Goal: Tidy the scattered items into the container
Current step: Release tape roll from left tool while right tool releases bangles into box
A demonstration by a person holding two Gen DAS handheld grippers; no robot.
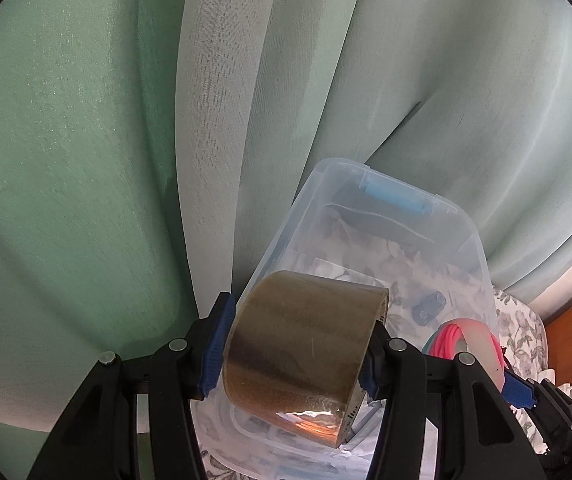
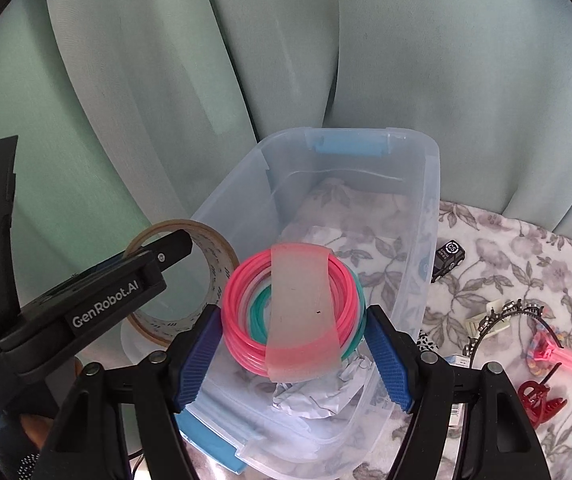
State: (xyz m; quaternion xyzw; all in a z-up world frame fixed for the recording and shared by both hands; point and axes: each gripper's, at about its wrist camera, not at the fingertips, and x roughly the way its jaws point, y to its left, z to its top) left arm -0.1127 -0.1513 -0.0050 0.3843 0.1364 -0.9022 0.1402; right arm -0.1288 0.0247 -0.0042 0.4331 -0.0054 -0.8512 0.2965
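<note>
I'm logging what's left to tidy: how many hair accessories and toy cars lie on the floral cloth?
Headband: 1
Hair clips: 2, pink clip, red clip
Toy car: 1
Total: 4
Small white pieces nearby unclear, not counted.

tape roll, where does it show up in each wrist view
Left wrist view: the tape roll fills the lower middle, clamped between the left gripper fingers, above the clear container.
Right wrist view: it sits at left middle, partly behind the left gripper's body, just outside the container's left wall.
Shared landmark: the container's blue latch on its far rim.
</note>
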